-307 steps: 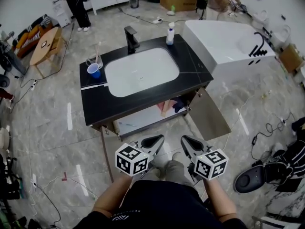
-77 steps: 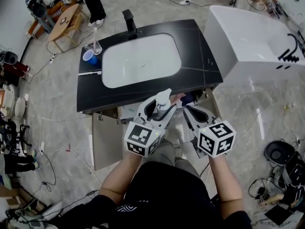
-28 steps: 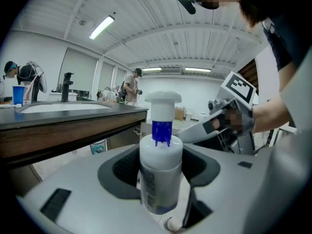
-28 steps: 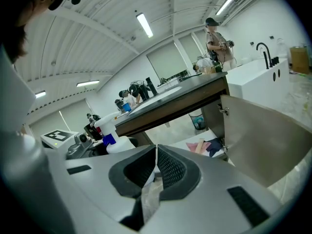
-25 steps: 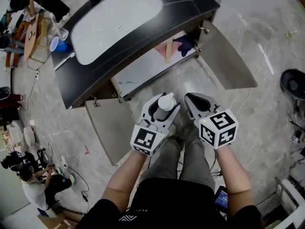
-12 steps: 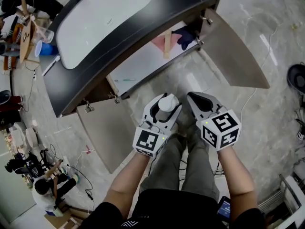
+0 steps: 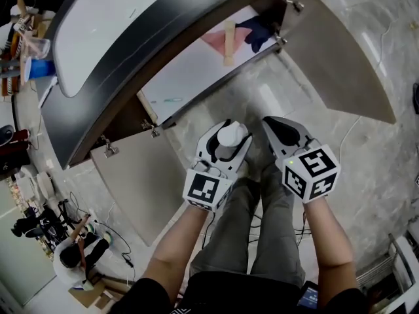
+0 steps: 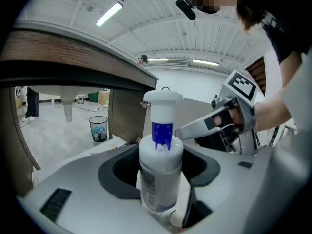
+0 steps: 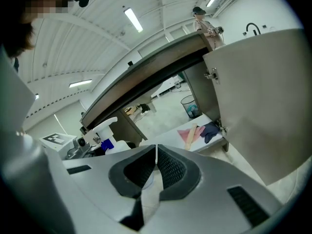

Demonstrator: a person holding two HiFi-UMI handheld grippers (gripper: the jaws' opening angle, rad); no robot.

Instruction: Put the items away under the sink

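The left tool [image 7: 228, 142] clamps its smooth grey jaws on the round body of a white plastic cylinder bottle with a blue collar and a flat white pump cap [image 8: 161, 155], held upright in front of the open cupboard

At three o'clock of it, just beside, the right tool [image 9: 155, 165] has its ribbed black pads pressed flat together with nothing between them

At twelve o'clock of both tools lies the cupboard's flat white shelf [image 7: 183, 77], under the dark glossy table with a white oval basin [image 7: 150, 38]

At the shelf's one o'clock end rest a limp pink cloth [image 7: 213, 39], a pale wooden stick [image 7: 229, 41] and a crumpled dark blue cloth [image 7: 258, 33]

Two matte beige doors [image 7: 141, 182] stand swung open over the grey marbled floor [image 7: 262, 100]
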